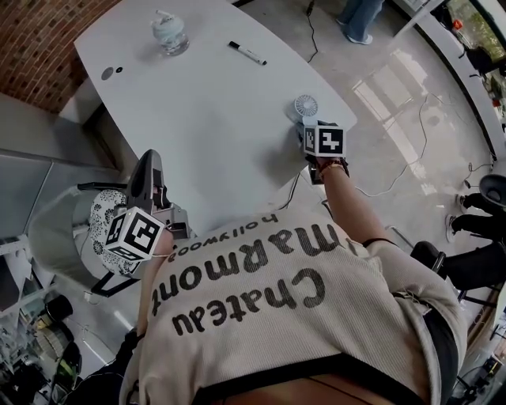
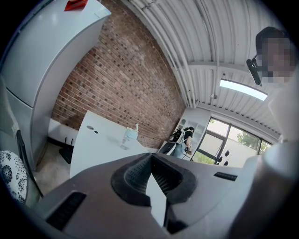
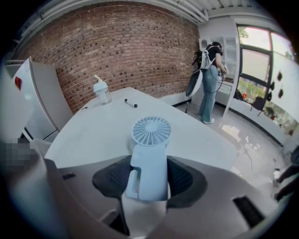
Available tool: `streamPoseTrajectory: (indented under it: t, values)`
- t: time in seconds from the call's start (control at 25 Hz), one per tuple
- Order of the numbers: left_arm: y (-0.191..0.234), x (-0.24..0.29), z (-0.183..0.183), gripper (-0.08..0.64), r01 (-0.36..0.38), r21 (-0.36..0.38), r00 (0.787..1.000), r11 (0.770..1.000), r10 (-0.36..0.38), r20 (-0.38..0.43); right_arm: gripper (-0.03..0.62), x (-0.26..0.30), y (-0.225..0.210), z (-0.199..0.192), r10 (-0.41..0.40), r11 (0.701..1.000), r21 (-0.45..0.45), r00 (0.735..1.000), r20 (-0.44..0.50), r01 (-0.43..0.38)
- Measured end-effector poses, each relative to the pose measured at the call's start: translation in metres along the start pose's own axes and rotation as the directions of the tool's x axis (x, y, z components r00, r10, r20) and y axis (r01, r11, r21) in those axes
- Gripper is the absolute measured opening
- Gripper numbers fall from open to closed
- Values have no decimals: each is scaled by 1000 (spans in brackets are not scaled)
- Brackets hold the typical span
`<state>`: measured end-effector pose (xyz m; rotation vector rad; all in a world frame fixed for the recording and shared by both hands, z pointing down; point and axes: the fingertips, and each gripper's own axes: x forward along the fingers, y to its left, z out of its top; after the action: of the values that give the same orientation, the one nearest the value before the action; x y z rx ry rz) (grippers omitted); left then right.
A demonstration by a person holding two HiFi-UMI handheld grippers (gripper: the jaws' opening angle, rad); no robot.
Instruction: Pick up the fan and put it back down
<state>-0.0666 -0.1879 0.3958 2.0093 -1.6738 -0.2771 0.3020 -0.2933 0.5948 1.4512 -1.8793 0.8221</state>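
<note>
A pale blue hand-held fan (image 1: 305,106) with a round grille head is near the right edge of the white table (image 1: 198,111). In the right gripper view the fan (image 3: 149,154) stands upright between the dark pads, which press on both sides of its handle. My right gripper (image 1: 304,129) (image 3: 149,178) is shut on it. Whether the fan's base touches the table I cannot tell. My left gripper (image 1: 149,162) (image 2: 150,158) hangs off the table's left side, jaws together with nothing in them.
A clear lidded cup with a straw (image 1: 170,35) and a black marker (image 1: 247,53) lie at the table's far end. A chair with a patterned cushion (image 1: 101,221) stands under my left gripper. A person (image 1: 360,20) stands far off; cables (image 1: 411,158) cross the floor.
</note>
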Motion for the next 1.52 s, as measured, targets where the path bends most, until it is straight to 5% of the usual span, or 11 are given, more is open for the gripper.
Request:
streamPoseTrajectory:
  t: [1.12, 1.52]
  values:
    - [2, -19, -2, 0, -9, -30, 1000, 1000, 9, 14, 233, -2, 0, -2, -27, 998, -52, 1000, -1, 27]
    - [13, -37, -16, 0, -88, -58, 996, 994, 87, -14, 233, -3, 0, 0, -30, 998, -62, 999, 28, 31]
